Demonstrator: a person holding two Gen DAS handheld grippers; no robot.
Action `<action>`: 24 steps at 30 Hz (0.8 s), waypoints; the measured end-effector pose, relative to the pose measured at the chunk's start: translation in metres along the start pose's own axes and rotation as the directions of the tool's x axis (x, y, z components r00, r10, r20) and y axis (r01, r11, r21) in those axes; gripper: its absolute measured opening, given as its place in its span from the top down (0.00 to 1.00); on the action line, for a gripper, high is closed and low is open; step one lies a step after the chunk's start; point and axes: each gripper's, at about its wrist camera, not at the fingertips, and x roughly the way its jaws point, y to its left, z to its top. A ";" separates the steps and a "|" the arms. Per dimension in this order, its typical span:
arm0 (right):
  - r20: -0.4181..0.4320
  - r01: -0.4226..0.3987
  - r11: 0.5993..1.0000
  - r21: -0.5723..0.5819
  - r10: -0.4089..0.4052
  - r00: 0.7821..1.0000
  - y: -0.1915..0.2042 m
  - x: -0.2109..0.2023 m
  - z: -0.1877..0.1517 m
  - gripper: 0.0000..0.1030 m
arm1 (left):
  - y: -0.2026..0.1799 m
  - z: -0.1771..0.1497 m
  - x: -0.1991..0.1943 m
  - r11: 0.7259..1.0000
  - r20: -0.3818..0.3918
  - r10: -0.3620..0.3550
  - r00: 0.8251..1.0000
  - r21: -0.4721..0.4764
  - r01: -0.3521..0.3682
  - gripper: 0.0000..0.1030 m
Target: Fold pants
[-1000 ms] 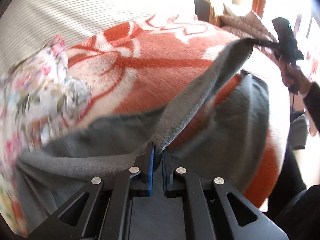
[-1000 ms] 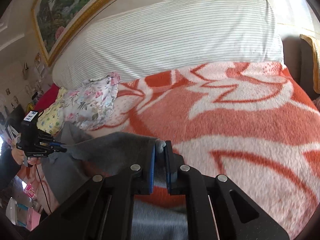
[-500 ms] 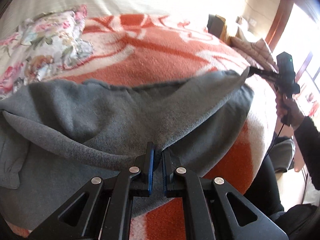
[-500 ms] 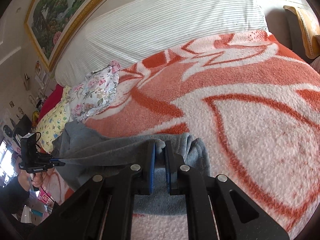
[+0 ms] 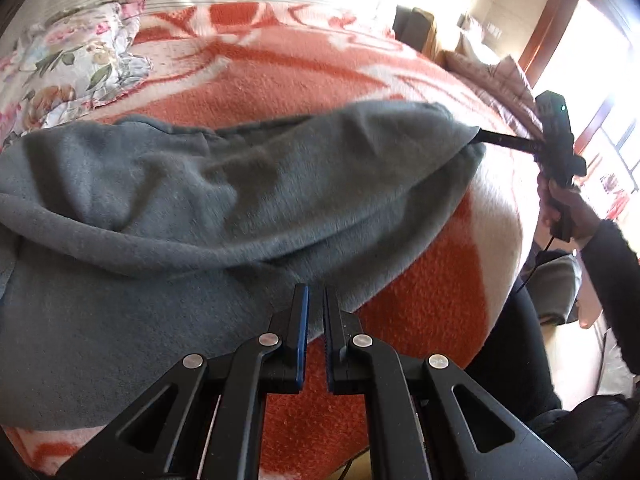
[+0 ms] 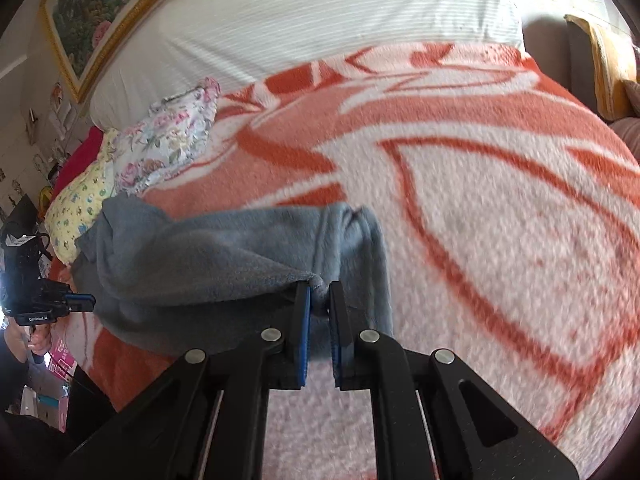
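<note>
Grey fleece pants [image 5: 224, 200] lie on the orange and white blanket [image 5: 280, 64], doubled over lengthwise with a raised fold across the middle. My left gripper [image 5: 315, 300] sits at the pants' near edge with jaws nearly together and no cloth visibly between them. My right gripper [image 6: 319, 300] is shut on a pinch of the pants' edge [image 6: 316, 280] at the far end. The right gripper also shows in the left wrist view [image 5: 556, 140], the left one in the right wrist view [image 6: 36, 292]. The pants in the right wrist view [image 6: 224, 252] are bunched.
A floral pillow [image 5: 68, 60] and a yellow patterned pillow [image 6: 80, 204] lie near the pants' waist end. A striped white headboard cushion [image 6: 320, 12] is behind. Folded bedding [image 5: 492, 76] sits at the far right bed corner. The bed edge [image 5: 516, 240] is close to the person's legs.
The raised pants layer has been brought down and over onto the lower layer. My left gripper's jaws, which pinched the fold before, now appear off the cloth. The right gripper still holds its end.
</note>
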 end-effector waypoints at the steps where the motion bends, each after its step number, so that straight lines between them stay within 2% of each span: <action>1: -0.006 0.001 1.000 0.003 -0.001 1.000 -0.002 0.001 -0.003 0.91 | -0.001 0.000 0.000 1.000 0.002 0.010 1.000 0.009 -0.010 0.95; 3: -0.015 0.003 1.000 0.005 -0.003 1.000 -0.004 0.001 -0.006 0.91 | 0.001 0.000 -0.002 1.000 0.010 0.008 1.000 0.001 -0.008 0.94; 4: -0.025 0.003 1.000 0.011 -0.003 1.000 -0.005 0.003 -0.008 0.91 | 0.004 0.000 -0.004 1.000 0.015 0.006 1.000 -0.012 -0.006 0.91; 6: -0.056 0.009 1.000 0.021 -0.008 0.998 -0.004 0.008 -0.010 0.84 | 0.015 -0.001 -0.009 0.998 0.027 0.008 1.000 -0.060 -0.007 0.87; 8: -0.087 0.039 0.999 0.003 -0.038 0.996 0.004 0.010 -0.008 0.63 | 0.032 -0.002 -0.016 0.992 0.040 0.012 0.999 -0.125 -0.007 0.81; 9: -0.088 0.051 0.999 -0.013 -0.052 0.995 0.010 0.008 -0.007 0.56 | 0.043 -0.004 -0.021 0.987 0.052 0.019 0.998 -0.162 -0.010 0.78; 10: -0.074 0.077 0.996 -0.041 -0.080 0.994 0.021 0.004 -0.005 0.41 | 0.054 -0.005 -0.026 0.980 0.063 0.026 0.998 -0.197 -0.013 0.77; 11: -0.059 0.101 0.993 -0.065 -0.105 0.993 0.029 0.001 -0.004 0.33 | 0.064 -0.008 -0.031 0.974 0.072 0.037 0.997 -0.228 -0.019 0.76; 13: -0.020 0.133 0.985 -0.112 -0.136 0.991 0.048 -0.004 -0.001 0.33 | 0.088 -0.014 -0.042 0.954 0.089 0.072 0.993 -0.296 -0.043 0.74; 18: 0.035 0.048 0.989 -0.141 -0.044 0.998 0.104 -0.004 0.006 0.33 | 0.140 -0.033 -0.065 0.900 0.114 0.171 0.979 -0.423 -0.108 0.61; 20: 0.027 -0.032 0.989 -0.142 0.036 0.999 0.131 0.007 0.010 0.33 | 0.160 -0.042 -0.071 0.876 0.114 0.210 0.971 -0.463 -0.135 0.61; 24: -0.030 -0.181 0.971 -0.156 0.178 0.983 0.190 0.044 0.015 0.33 | 0.193 -0.046 -0.078 0.852 0.098 0.274 0.957 -0.486 -0.194 0.60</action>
